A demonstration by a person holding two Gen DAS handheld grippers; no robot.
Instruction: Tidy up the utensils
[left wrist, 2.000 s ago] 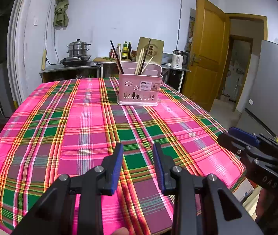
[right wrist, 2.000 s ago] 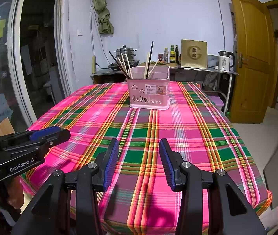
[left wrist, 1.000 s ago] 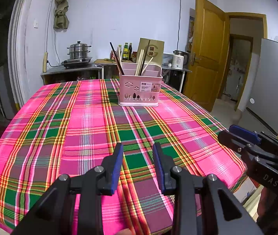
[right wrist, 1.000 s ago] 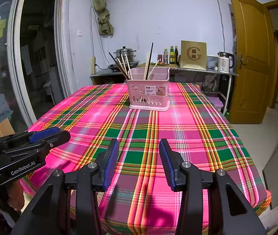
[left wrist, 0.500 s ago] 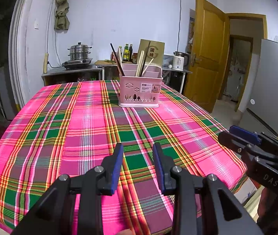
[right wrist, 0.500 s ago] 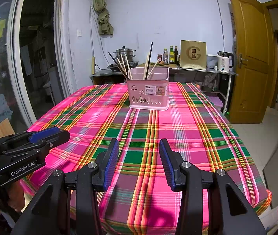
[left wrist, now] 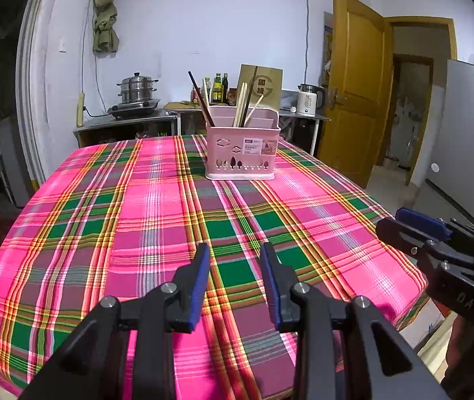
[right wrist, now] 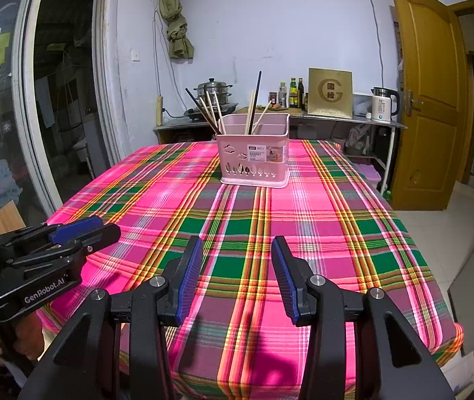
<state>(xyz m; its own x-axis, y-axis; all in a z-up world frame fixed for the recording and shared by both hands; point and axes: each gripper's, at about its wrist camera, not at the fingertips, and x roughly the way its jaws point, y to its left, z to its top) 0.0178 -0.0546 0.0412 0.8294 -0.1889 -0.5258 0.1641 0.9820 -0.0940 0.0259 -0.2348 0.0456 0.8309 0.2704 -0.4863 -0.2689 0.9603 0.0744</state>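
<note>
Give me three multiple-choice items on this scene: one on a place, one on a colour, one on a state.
1. Where does the pink plastic utensil basket stand?
A. near table edge
B. far part of the plaid tablecloth
C. back counter

2. What colour are the right gripper pads?
A. blue
B. red
C. white

3. How is the left gripper?
A. shut on a chopstick
B. open, empty
C. shut, empty

Answers: 1 B, cloth runs under it; 2 A, blue strips line both fingers; 3 B, cloth shows through the gap.

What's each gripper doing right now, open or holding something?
Left gripper: open, nothing between its fingers, above the plaid tablecloth.
Right gripper: open, empty, also above the tablecloth.
</note>
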